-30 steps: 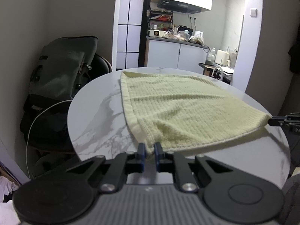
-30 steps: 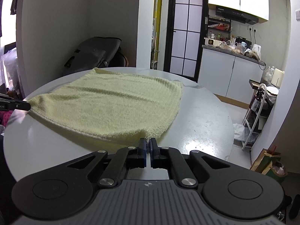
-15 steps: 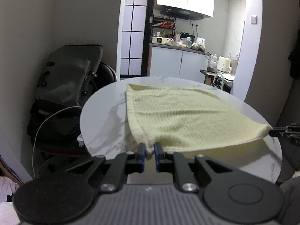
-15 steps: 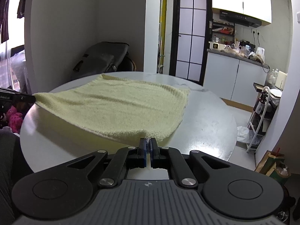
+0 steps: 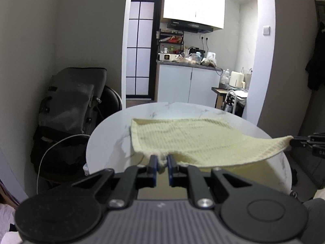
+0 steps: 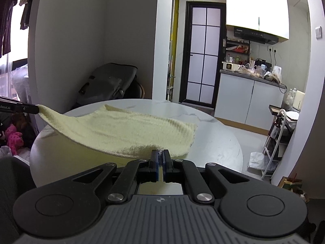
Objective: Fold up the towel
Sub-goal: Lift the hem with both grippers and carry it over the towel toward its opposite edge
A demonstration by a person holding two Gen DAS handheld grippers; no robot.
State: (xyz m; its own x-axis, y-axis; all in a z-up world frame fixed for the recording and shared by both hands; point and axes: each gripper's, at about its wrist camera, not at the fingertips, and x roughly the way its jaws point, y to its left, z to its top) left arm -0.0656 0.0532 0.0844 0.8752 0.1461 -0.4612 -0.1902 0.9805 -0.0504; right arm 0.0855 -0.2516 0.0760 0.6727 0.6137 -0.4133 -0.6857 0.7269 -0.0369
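A pale yellow waffle-weave towel [image 5: 195, 140] lies on a round white marble table [image 5: 113, 134], its near edge lifted off the top. My left gripper [image 5: 161, 160] is shut on the towel's near left corner. My right gripper [image 6: 160, 155] is shut on the near right corner; the towel [image 6: 126, 132] sags between the two. The far edge still rests on the table [image 6: 215, 140]. The right gripper shows at the right edge of the left wrist view [image 5: 294, 139], the left gripper at the left edge of the right wrist view [image 6: 35, 109].
A dark backpack on a chair [image 5: 71, 105] stands left of the table against the wall. A kitchen counter with white cabinets [image 5: 186, 85] is behind. A wire rack [image 6: 278, 140] stands right of the table. Pink toys [image 6: 14, 138] lie on the floor at left.
Both grippers have risen with the towel's near corners, lifting the near edge higher above the table. The view of the table has flattened and the far edge stays down.
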